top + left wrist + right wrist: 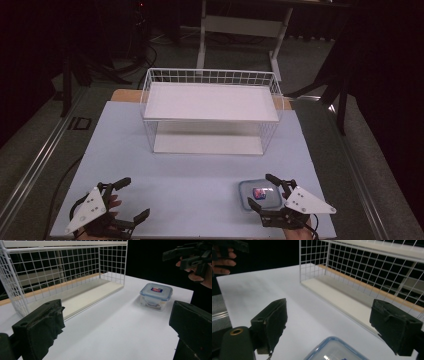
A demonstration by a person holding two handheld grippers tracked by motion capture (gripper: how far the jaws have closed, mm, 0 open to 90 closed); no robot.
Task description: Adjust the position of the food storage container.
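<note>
Plenty of open worktop [200, 175] up front here. The big stretch between the two hand-held grippers is bare, so either one can slide across the middle freely. The main obstacle is the white wire rack [212, 107] sitting toward the back: mesh on the sides and rear, a solid upper shelf on top, but the front face looks open, so the lower shelf is reachable from the person's side under that top board. The small clear lidded container [260, 195] sits on the near right, between the spread jaws of the right hand-held gripper [270, 194]. The left hand-held gripper [131, 199] has nothing near it.
</note>
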